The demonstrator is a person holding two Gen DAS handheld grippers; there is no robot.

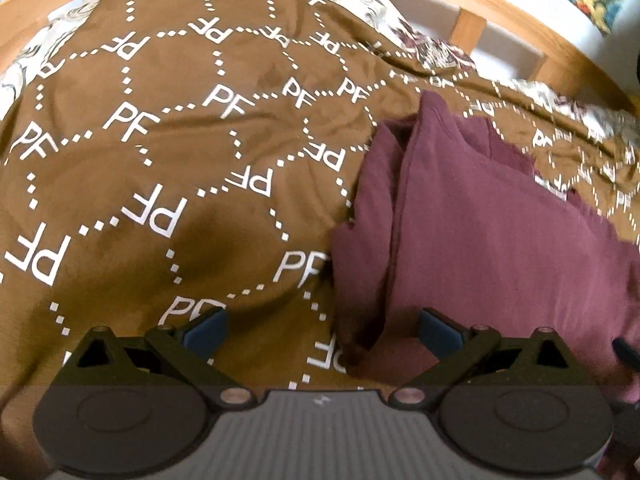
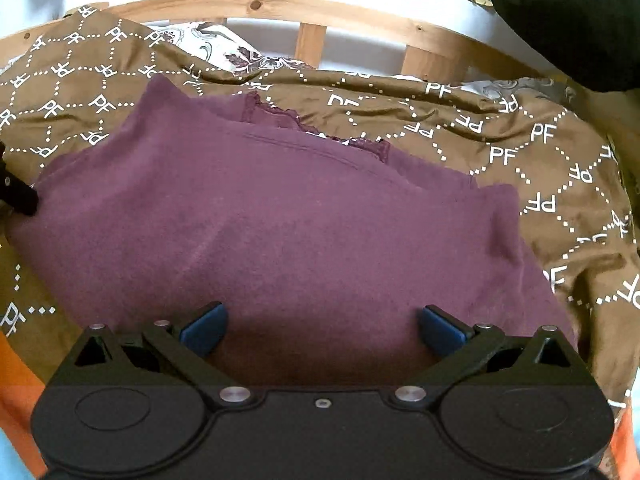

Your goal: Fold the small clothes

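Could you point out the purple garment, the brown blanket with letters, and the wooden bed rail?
Purple garment (image 2: 304, 232): right wrist view, middle of its top layer.
Brown blanket (image 1: 160, 152): left wrist view, open patterned area.
Wooden bed rail (image 2: 256, 5): right wrist view, top bar near a knot.

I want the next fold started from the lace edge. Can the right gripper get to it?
Probably yes: the right gripper is open above the maroon garment, and nothing lies over its lace edge.

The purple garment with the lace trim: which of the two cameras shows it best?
The right wrist view. There the purple garment fills the middle of the picture, almost whole, with its lace trim visible against the brown blanket. The left wrist view shows only the garment's folded left side, cut off at the picture's right edge.
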